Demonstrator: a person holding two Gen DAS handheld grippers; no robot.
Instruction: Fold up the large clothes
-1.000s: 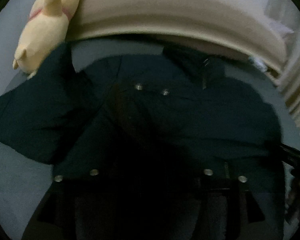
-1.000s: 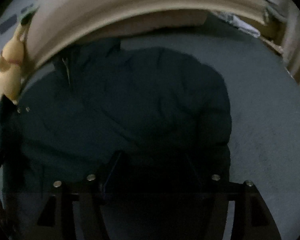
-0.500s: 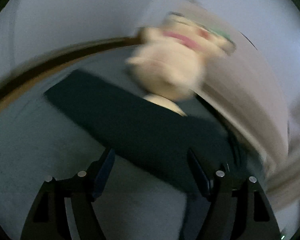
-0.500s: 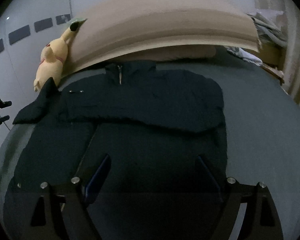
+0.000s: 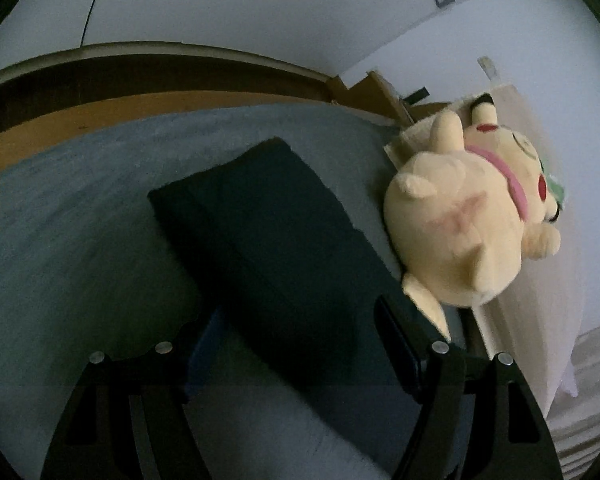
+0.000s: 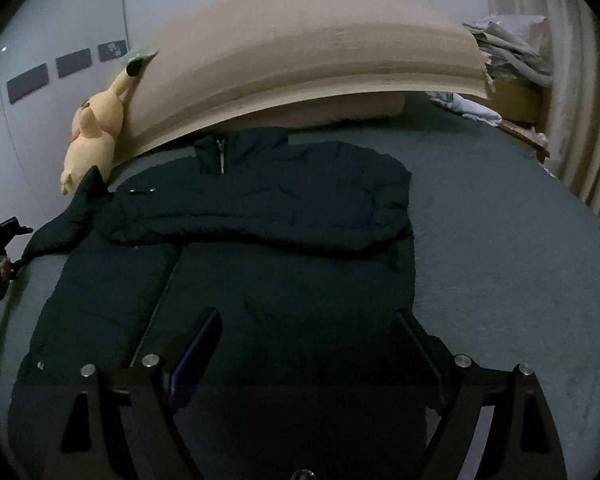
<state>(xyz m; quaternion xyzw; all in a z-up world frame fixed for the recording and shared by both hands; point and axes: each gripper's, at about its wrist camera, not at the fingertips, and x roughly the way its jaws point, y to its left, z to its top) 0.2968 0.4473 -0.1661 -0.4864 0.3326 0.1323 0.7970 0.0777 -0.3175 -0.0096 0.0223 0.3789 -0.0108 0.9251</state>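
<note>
Jacket [image 6: 260,240] flat on bed [image 6: 500,260]

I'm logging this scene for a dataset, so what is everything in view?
jacket: one, dark navy, flat on the bed, one sleeve folded across the chest, the other sleeve stretched out beside the plush
plush: one, cream with pink collar, against the headboard
bed: one, grey cover
headboard: one, beige, behind the jacket
pillow: one, beige, under the headboard
clothes pile: one, pale, far right corner
left gripper: black, open, over the sleeve
right gripper: black, open, over the hem
</note>
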